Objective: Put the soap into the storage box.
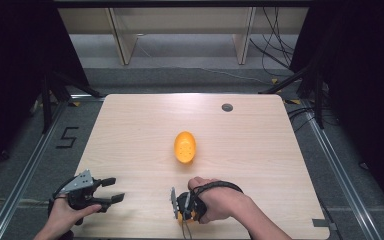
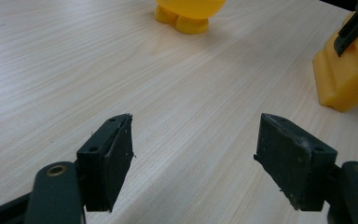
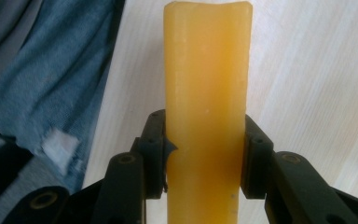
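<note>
Right claw [image 3: 205, 154]: clamped on yellow block [image 3: 207, 93], near table [image 1: 260, 150] front edge. Left claw [image 2: 196, 154]: jaws apart, front-left corner.

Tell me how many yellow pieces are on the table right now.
2. One oval piece lies at the table's middle; one block is clamped in the right gripper near the front edge. Others may be hidden.

Count: 2 yellow pcs on the surface [image 1: 130, 120], 1 oval piece [image 1: 185, 147] mid-surface and 1 long block [image 3: 207, 107] at the near edge; 2 grippers, left gripper [image 1: 112, 190] & right gripper [image 1: 180, 212]; 1 round grommet [image 1: 227, 107] far side
</note>
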